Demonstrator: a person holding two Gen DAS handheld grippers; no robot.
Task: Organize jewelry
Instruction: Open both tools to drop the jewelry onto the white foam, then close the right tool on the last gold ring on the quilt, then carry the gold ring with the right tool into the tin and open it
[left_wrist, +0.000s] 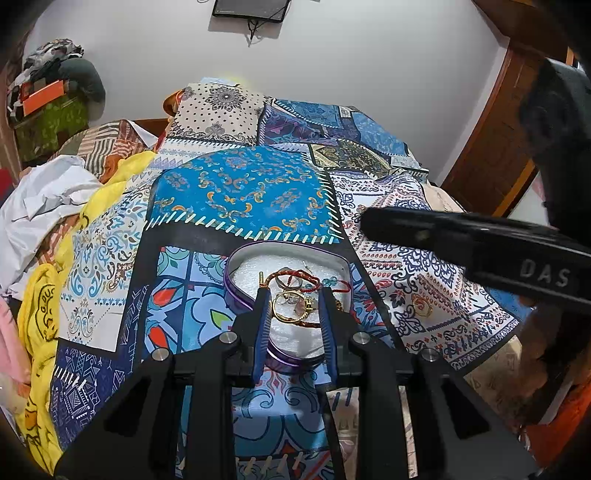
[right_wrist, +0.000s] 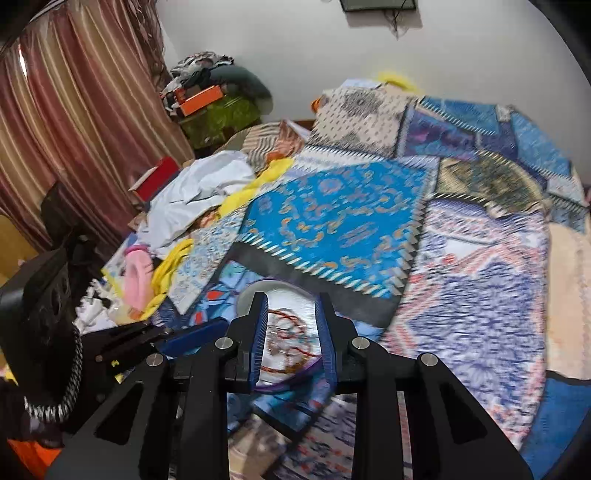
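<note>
Nearest in the left wrist view, the left gripper (left_wrist: 294, 291) hangs over a heart-shaped tin (left_wrist: 236, 266) with its blue-padded jaws parted wide and nothing between the pads. The tin has a purple wall and a white foam lining, and it sits on the patchwork bedspread (left_wrist: 240, 195) directly under the fingertips. Its rounded lobes lie toward the far side, next to the bright blue patch, so its long axis runs roughly away from the camera.

Inside the tin, a gold bangle (left_wrist: 291, 308) lies flat between the two fingers, with a ring set against its right side. Just beyond it a red braided thread bracelet (left_wrist: 295, 275) curls across the foam, overlapping a thin silvery ring. One gold ring (left_wrist: 421, 306) rests apart on the bedspread, to the right of the tin.

The right gripper (right_wrist: 291, 297) also hovers above the tin, jaws spread wide and empty. That view is blurred, so the jewelry shows only as red and gold loops.

Farther off, crumpled white cloth (left_wrist: 40, 195) and a yellow cloth (left_wrist: 110, 184) lie along the bed's left edge, and a dark screen (left_wrist: 251, 9) hangs on the white wall
</note>
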